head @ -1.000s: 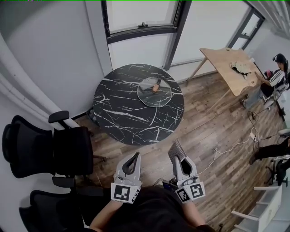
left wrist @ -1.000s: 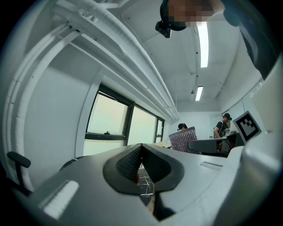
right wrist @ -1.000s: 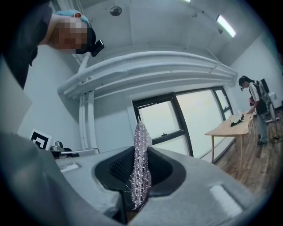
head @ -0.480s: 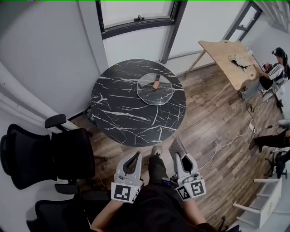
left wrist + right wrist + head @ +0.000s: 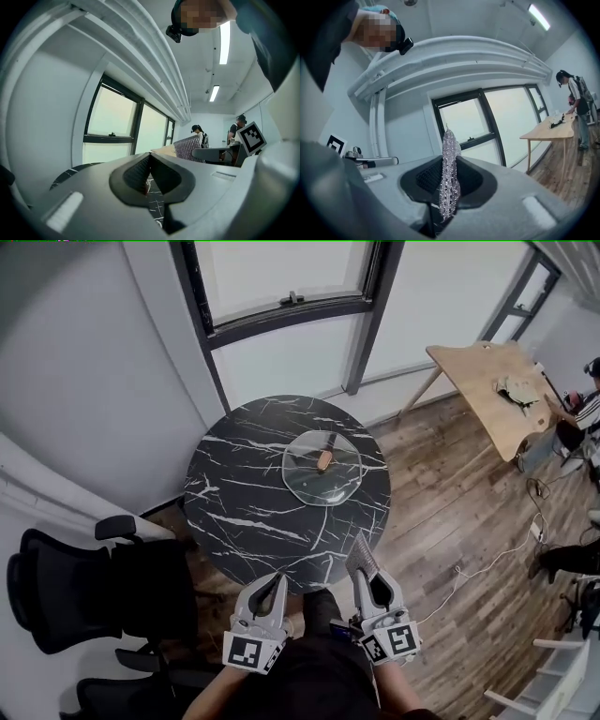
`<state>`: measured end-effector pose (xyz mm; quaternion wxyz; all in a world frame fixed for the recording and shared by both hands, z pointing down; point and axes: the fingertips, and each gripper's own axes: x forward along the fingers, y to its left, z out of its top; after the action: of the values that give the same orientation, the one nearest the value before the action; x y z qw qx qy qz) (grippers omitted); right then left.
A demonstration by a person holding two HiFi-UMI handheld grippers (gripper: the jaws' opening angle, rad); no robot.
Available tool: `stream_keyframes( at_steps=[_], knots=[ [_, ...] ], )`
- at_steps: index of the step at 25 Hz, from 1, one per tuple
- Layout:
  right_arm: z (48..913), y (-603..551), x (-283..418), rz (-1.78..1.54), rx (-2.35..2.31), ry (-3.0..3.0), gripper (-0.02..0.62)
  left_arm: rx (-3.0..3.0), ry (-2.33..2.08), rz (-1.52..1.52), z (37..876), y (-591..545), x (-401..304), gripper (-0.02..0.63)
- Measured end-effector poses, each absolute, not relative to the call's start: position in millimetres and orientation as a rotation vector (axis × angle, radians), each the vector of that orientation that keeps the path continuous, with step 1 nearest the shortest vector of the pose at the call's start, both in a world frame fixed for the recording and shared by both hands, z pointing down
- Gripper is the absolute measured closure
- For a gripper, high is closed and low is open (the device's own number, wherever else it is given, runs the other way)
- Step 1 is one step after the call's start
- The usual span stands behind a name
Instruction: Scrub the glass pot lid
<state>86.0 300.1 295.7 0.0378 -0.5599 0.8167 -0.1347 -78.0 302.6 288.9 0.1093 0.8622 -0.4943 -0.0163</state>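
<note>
The glass pot lid (image 5: pixel 322 470) lies flat on the right half of a round black marble table (image 5: pixel 244 512), with a brown knob (image 5: pixel 323 461) at its middle. Both grippers point level at the table's near edge, well short of the lid. My left gripper (image 5: pixel 277 579) is shut with nothing between its jaws (image 5: pixel 149 157). My right gripper (image 5: pixel 367 576) is shut on a silvery mesh scrubbing cloth (image 5: pixel 450 173), which sticks up past its fingertips (image 5: pixel 362 557). The cloth also shows to the right in the left gripper view (image 5: pixel 189 147).
Black office chairs (image 5: pixel 89 592) stand left of the table. A light wooden desk (image 5: pixel 497 390) is at the far right, with a person (image 5: pixel 589 404) beside it. Cables (image 5: pixel 506 554) trail over the wood floor. A window (image 5: pixel 281 296) is behind the table.
Both grippers have moved forward together towards the table and now reach its near edge. The table and lid appear closer. Neither gripper's jaws have changed.
</note>
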Motion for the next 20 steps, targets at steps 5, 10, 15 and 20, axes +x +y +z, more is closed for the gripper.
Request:
stream_keyframes(
  at_steps=[5,10,15,20],
  knots=[
    [302,232,119,-0.439,-1.697,2.528,0.514,2.522,-1.440,0.000,296,231,-35,0.603],
    [320,169,146,-0.460,-1.661,2.562,0.515,2.497,-1.457,-0.002,307,166,-1,0.603],
    [342,119,159,-0.467,-1.647,2.618,0.515,2.469,-1.482,0.034,316,127,6,0.603],
    [369,90,166,-0.518,-1.722,2.616,0.514,2.394,-1.473,0.182,359,99,-3,0.603]
  ],
)
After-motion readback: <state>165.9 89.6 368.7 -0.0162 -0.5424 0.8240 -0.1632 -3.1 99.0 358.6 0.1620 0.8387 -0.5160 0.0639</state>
